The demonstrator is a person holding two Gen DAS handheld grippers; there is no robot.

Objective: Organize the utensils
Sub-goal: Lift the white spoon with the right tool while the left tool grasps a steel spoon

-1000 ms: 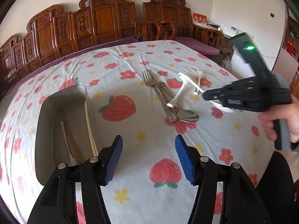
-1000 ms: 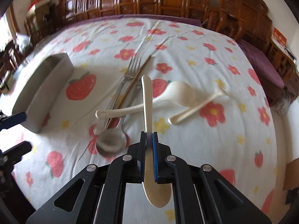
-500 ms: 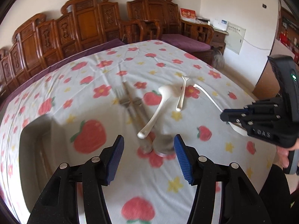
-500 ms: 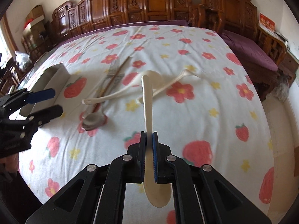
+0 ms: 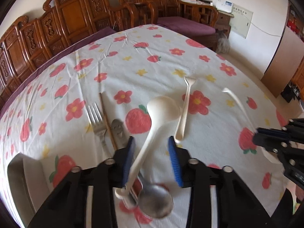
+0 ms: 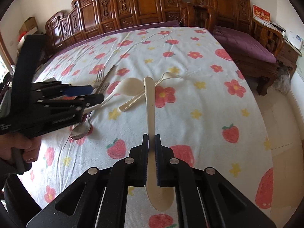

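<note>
Partway through, by the look of it, with most of the sorting left.

Clamped in the right gripper: a cream spoon, jaws closed tight on its handle, bowl tucked back under the gripper, handle pointing out over the tabletop. Lifted clear of the cloth, not yet put away anywhere.

Lowered over the pile: the left gripper, jaws just closing around the slanted handle of the ladle. Handle between the pads, seemingly brushing the left pad, a clear gap on the right, so no grip yet. Ladle bowl resting on the cloth, handle end lying over the metal spoon.

Loose on the cloth: the fork and the chopstick side by side, the metal spoon under the left gripper, and a small cream spoon just beside the ladle bowl.

At the left edge of the left wrist view, only a corner of the grey tray; impossible to tell from here what sits inside it.

Judged remaining: finish the grip on the ladle, carry both held pieces to the tray, then collect the fork, the chopstick, the metal spoon and the small cream spoon. Likely snag: the ladle handle dragging the metal spoon on lifting.
</note>
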